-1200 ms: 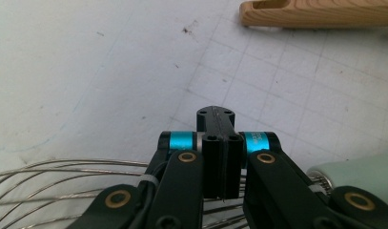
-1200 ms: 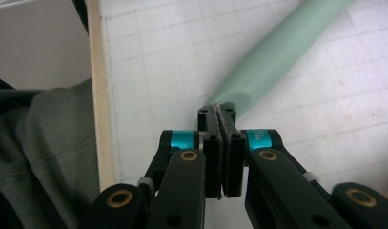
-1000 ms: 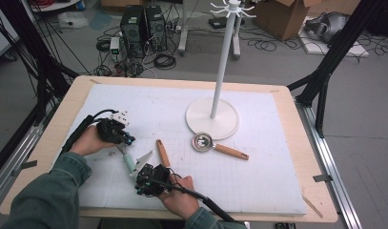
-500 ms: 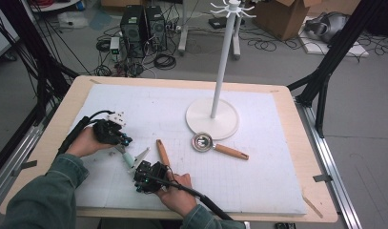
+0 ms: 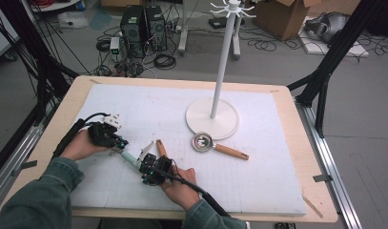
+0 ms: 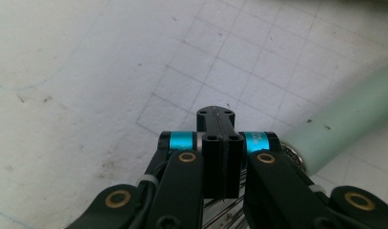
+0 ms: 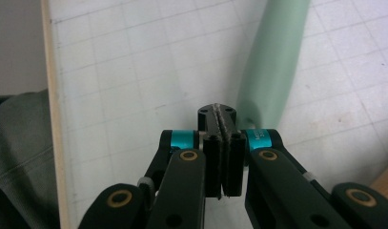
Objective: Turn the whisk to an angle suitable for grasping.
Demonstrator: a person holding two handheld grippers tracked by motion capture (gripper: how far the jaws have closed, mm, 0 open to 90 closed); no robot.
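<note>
Nearest you, your right claw (image 5: 145, 164) sits low over the white gridded mat (image 5: 258, 181), its jaws pressed together with nothing visibly caught between them. In the right gripper view the closed tips (image 7: 217, 114) rest just beside a pale mint-green cylindrical utensil handle (image 7: 272, 62), which runs up the picture on their right. Your green sleeve (image 7: 15, 157) and the light wooden edge of the desk (image 7: 52, 95) lie at the left of that view.

A little further out and to the left, your left claw (image 5: 119, 143) is likewise closed. In the left gripper view its jaws meet flush (image 6: 215, 117), and the same mint-green handle (image 6: 344, 124) slants away at the right, its near end just beside the right jaw's link; thin metal wires show under the jaws. Whether either claw actually grips the utensil I cannot tell.

From above, the mint-green handle (image 5: 130, 158) lies on the mat between your two claws. Just beyond the right claw is a short brown wooden handle (image 5: 160, 147). Further right lies a round steel scoop with a wooden handle (image 5: 203, 141), near the round base of the white hook stand (image 5: 212, 119).
</note>
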